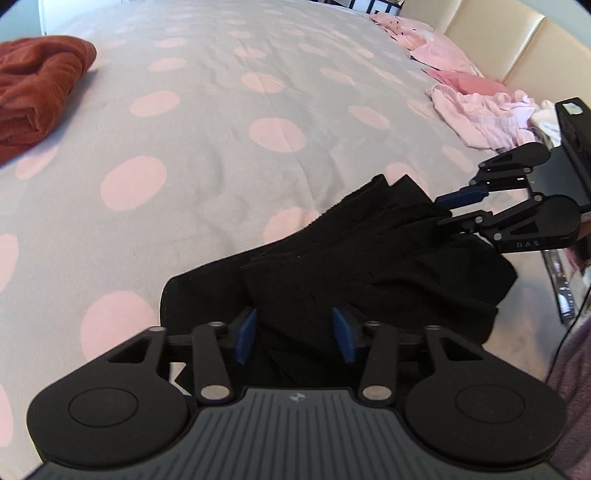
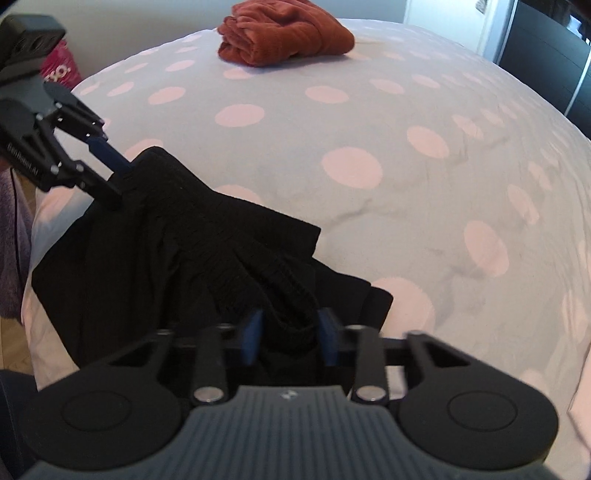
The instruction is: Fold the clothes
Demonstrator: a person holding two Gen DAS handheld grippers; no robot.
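Note:
A black garment with a ribbed elastic waistband lies bunched near the bed's front edge. My left gripper has its blue-padded jaws around a fold of the black fabric; it also shows in the right wrist view, gripping the garment's far corner. My right gripper has its jaws around the waistband; in the left wrist view its tips pinch the garment's other end. The cloth hangs slack between the two grippers.
A grey duvet with pink dots covers the bed. A folded rust-red garment lies far off. Pink clothes are piled by the cream headboard.

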